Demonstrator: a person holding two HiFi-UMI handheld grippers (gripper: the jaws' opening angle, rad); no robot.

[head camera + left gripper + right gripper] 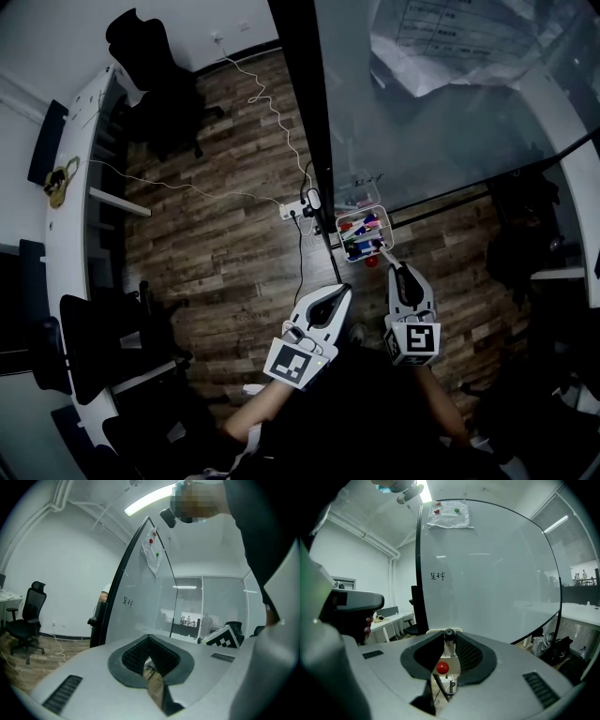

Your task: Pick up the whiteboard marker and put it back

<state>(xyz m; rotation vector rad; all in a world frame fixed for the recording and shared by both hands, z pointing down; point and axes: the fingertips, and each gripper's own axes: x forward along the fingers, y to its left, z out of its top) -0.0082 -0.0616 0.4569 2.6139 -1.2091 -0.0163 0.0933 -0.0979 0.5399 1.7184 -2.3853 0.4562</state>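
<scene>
Right tool (449, 641) clamped on black-capped marker (449, 635), just beside pen tray (358, 213) at foot of whiteboard (487, 573); left tool (148, 641) closed, empty. Return step likely under way; next, lower marker into tray, then release.

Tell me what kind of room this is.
Probably an office or meeting room: a large whiteboard on a stand, a black office chair, and a long white desk on a wood-look floor.

A black office chair (141, 52) and power strip (298, 209) sit on wood floor (216, 272).
</scene>
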